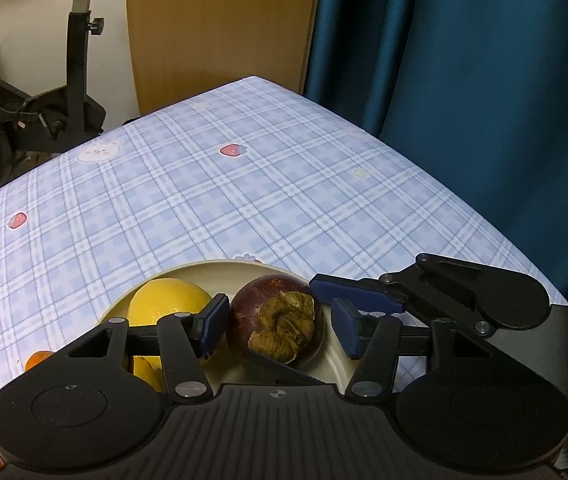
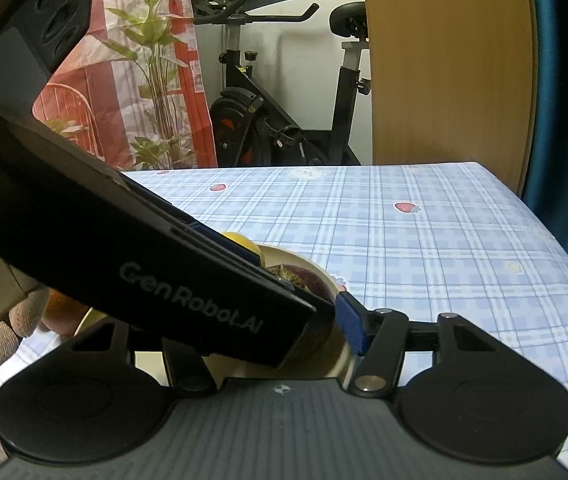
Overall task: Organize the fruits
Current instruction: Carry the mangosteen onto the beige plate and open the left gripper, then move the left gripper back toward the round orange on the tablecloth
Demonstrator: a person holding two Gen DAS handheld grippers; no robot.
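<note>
A dark purple mangosteen with a dried brown calyx lies in a cream bowl beside a yellow lemon. My left gripper is open, its blue pads on either side of the mangosteen, the left pad close, the right pad apart. My right gripper shows in the left wrist view at the bowl's right rim. In the right wrist view, the left gripper's body covers most of the bowl and the mangosteen; only the right gripper's right finger shows.
Small oranges lie on the blue plaid tablecloth left of the bowl, with a banana partly hidden. A teal curtain, a wooden panel and an exercise bike stand beyond the table's far edge.
</note>
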